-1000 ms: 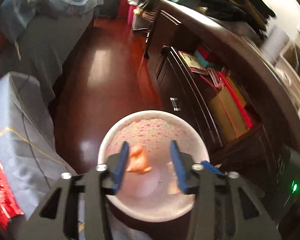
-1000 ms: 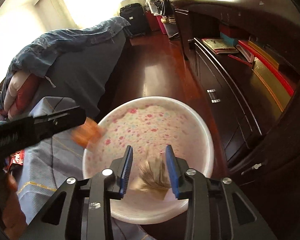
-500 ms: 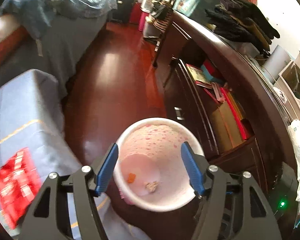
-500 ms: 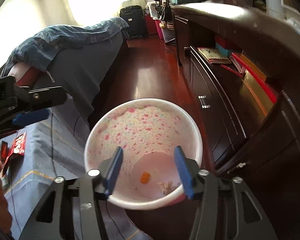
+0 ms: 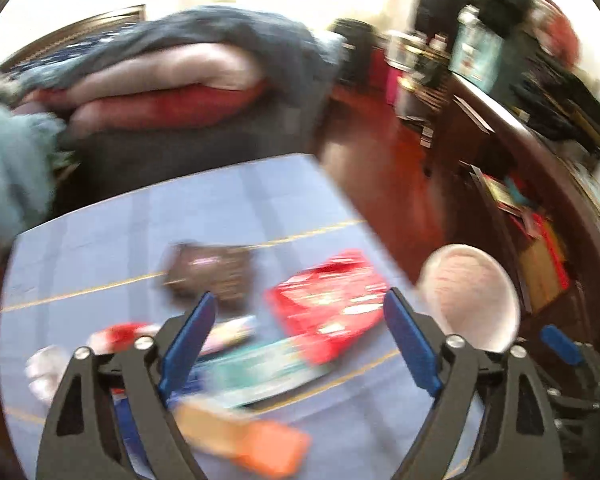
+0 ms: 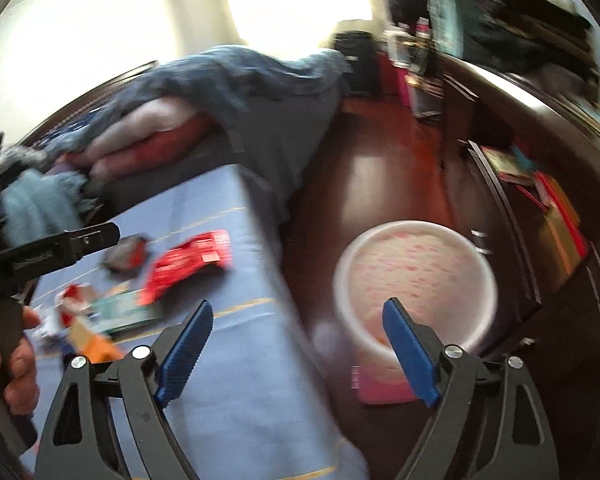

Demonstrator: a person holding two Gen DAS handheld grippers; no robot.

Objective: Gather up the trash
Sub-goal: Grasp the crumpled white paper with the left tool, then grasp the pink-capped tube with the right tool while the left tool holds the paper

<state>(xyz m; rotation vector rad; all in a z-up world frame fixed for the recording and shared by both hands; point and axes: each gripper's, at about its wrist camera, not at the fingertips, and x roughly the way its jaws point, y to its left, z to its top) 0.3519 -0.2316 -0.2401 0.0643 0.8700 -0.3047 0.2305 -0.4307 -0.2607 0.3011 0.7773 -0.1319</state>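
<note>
Both tools, left [image 5: 300,344] and right [image 6: 298,350], have just opened wide and empty, so I eye the red wrapper [image 5: 326,304]: light, crinkly, slippery, best pinched at an edge.

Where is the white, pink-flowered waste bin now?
The white, pink-flowered waste bin stands on the dark wooden floor, right of the blue-covered table, below the dark cabinet.

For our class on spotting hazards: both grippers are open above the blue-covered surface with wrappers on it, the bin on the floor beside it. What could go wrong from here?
1. The red packet lies near the cloth's edge; a clumsy grab might push it to the floor.
2. The wrappers overlap, so the left gripper may pinch two.
3. The bin sits low; drops could miss.
</note>
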